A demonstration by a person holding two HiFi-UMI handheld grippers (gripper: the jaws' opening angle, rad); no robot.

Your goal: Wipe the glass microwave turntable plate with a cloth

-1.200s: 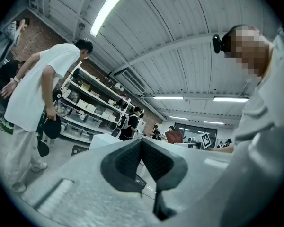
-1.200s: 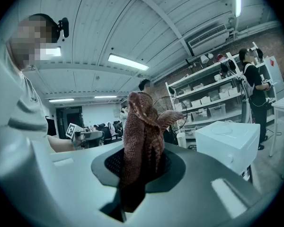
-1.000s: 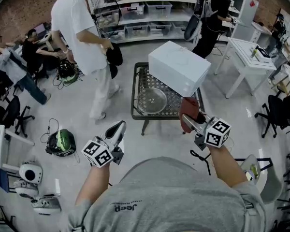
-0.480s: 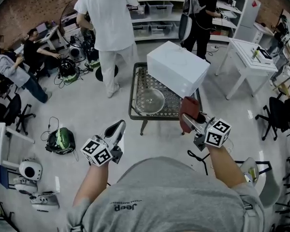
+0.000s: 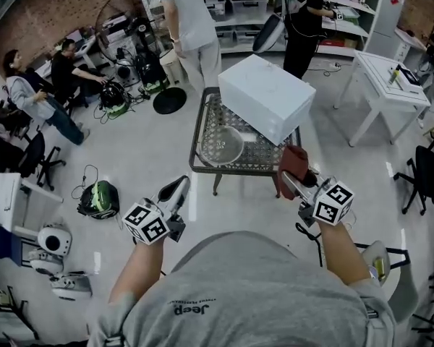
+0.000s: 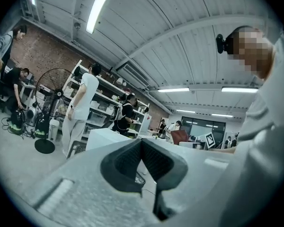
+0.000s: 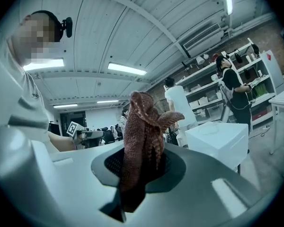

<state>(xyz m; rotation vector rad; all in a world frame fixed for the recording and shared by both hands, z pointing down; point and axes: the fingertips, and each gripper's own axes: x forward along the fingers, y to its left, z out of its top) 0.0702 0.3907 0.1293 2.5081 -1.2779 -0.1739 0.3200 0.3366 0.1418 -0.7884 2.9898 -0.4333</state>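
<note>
The round glass turntable plate lies on a black mesh table, just left of a white microwave that stands on the same table. My right gripper is shut on a red-brown cloth, held in the air off the table's near right corner. In the right gripper view the cloth sticks up from between the jaws, with the microwave behind it to the right. My left gripper is shut and holds nothing, hovering left of the table's front. Its jaws meet in the left gripper view.
A person in white and a person in black stand by the storage shelves behind the table. A floor fan, seated people, a green bag and a white desk ring the open floor.
The person in white has walked from the table's left side back to the shelves. Both grippers have stayed about where they were, the right still holding the cloth.
</note>
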